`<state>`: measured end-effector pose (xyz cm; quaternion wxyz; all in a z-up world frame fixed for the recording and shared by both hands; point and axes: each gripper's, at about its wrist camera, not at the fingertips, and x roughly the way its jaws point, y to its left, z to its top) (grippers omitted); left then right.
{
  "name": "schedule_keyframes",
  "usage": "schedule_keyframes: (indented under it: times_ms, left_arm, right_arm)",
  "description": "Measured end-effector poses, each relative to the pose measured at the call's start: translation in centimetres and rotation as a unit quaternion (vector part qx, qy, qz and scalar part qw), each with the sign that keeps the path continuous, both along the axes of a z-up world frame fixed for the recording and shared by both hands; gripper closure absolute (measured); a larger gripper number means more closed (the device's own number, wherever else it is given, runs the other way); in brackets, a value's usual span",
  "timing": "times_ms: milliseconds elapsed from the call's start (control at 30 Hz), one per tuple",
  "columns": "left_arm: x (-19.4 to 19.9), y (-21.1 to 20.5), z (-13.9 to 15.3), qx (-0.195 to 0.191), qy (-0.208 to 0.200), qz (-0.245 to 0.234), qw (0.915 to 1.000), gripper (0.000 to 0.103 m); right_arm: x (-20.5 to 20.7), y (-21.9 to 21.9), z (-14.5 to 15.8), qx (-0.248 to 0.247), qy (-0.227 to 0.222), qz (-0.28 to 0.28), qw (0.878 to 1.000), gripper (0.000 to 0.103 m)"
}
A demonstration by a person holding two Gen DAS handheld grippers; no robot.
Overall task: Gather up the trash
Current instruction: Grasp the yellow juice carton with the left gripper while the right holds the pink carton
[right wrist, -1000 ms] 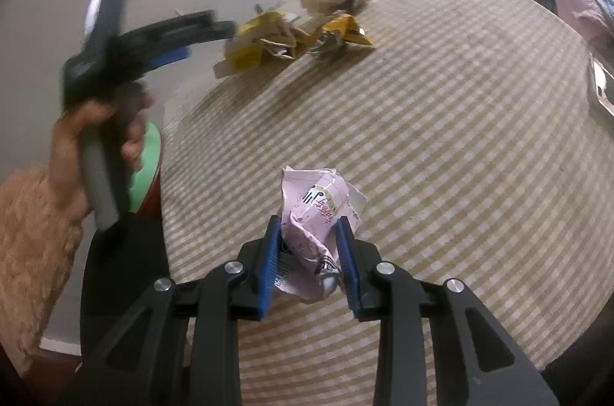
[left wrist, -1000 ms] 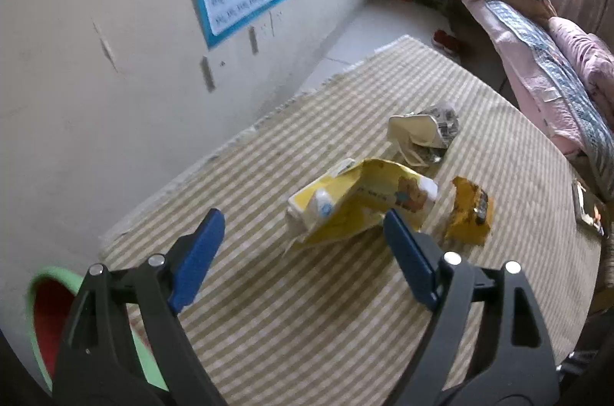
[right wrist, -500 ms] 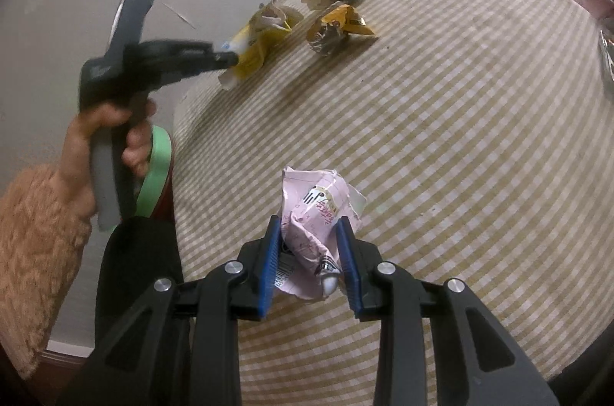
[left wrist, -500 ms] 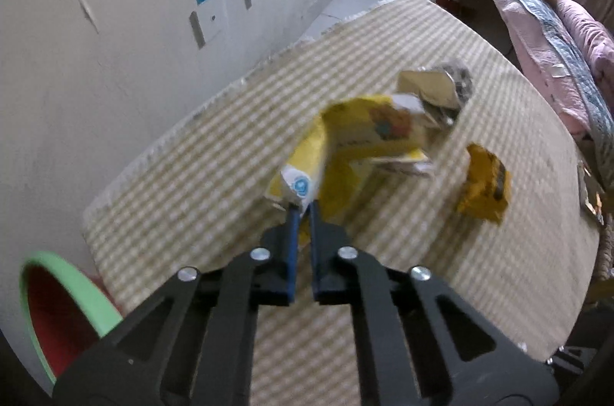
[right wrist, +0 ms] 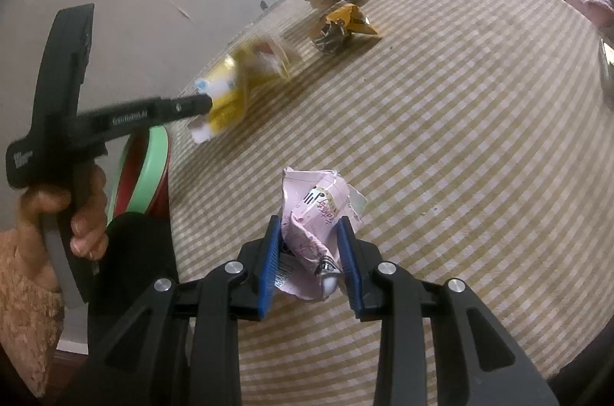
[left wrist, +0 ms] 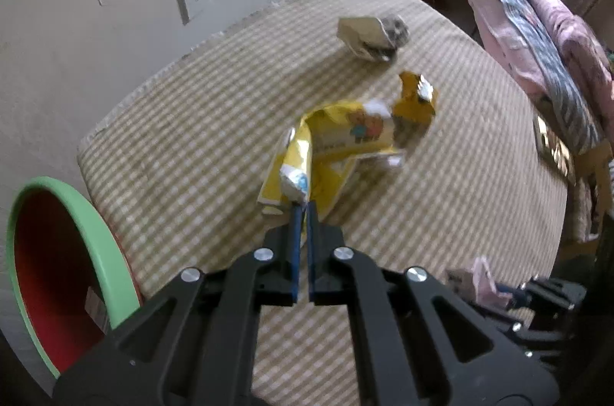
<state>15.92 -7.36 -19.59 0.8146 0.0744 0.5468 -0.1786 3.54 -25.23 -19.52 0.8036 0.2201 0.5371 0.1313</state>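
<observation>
- The crumpled yellow snack wrapper [left wrist: 337, 145] is pinched at one corner by the left gripper [left wrist: 302, 210], its fingers pressed together, above the checked tabletop [left wrist: 192, 137].
- The crumpled pink paper wrapper [right wrist: 314, 218] sits clamped between the partly spread fingers of the right gripper [right wrist: 311, 252].
- A green-rimmed red bin [left wrist: 57, 271] stands beside the tabletop edge.
</observation>
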Motion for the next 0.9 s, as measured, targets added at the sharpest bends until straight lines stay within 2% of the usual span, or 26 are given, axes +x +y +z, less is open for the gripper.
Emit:
schedule_keyframes:
  times_ms: [200, 267, 333, 400, 533, 700, 900]
  left_arm:
    - [-1.7, 0.2, 0.2, 0.008, -0.01, -0.008, 0.9999, 0.093]
    - [-2.0, 0.1, 0.8, 0.011, -0.022, -0.014, 0.9996, 0.086]
    - [-2.2, 0.1, 1.6, 0.012, -0.038, -0.019, 0.999, 0.069]
    - [-2.1, -0.3, 2.3, 0.01, -0.049, -0.03, 0.9983, 0.063]
    - [-0.6, -1.2, 2.8, 0.013, -0.057, -0.034, 0.9977, 0.063]
    - [2.5, -1.9, 0.7, 0.012, -0.013, -0.016, 0.9997, 0.063]
    - [2.9, -2.5, -1.1, 0.017, 0.0, -0.012, 0.9998, 0.061]
  right_arm:
    - [-0.2, 0.0, 0.4, -0.004, -0.006, -0.001, 1.0, 0.073]
    - [-0.2, 0.0, 0.4, -0.004, -0.006, -0.001, 1.0, 0.073]
    - [-0.2, 0.0, 0.4, -0.004, -0.006, -0.001, 1.0, 0.073]
    - [-0.2, 0.0, 0.4, -0.002, -0.006, 0.0, 1.0, 0.073]
    - [-0.2, 0.0, 0.3, 0.001, -0.004, 0.001, 1.0, 0.072]
    - [-0.2, -0.1, 0.3, 0.005, -0.004, 0.0, 1.0, 0.072]
    - [0.1, 0.2, 0.0, 0.012, 0.005, 0.004, 1.0, 0.072]
